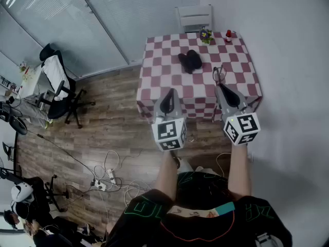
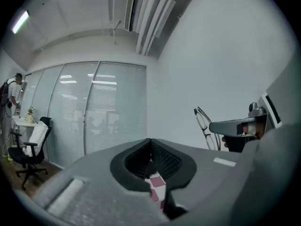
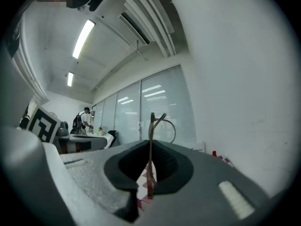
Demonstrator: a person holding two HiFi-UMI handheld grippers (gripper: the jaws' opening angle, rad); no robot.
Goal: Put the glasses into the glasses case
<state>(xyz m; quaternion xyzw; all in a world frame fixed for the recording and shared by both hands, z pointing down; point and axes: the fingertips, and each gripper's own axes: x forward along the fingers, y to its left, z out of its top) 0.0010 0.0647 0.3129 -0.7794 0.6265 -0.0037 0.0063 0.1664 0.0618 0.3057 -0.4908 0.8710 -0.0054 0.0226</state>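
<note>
The right claw (image 1: 222,88) is clamped shut on the glasses (image 1: 219,74), holding them up above the checkered desk (image 1: 241,81), near its right side. The left claw (image 1: 167,92) hovers over the desk's front edge, jaws together and nothing between them. The black glasses case (image 1: 190,60) lies mid-desk, apart from both claws.

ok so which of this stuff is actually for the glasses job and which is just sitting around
Job: thin wire-framed glasses in the right gripper; black glasses case on the red-and-white checked table.
Lying about: small flower pot; small red bottle; white chair; black office chair; floor cables.
</note>
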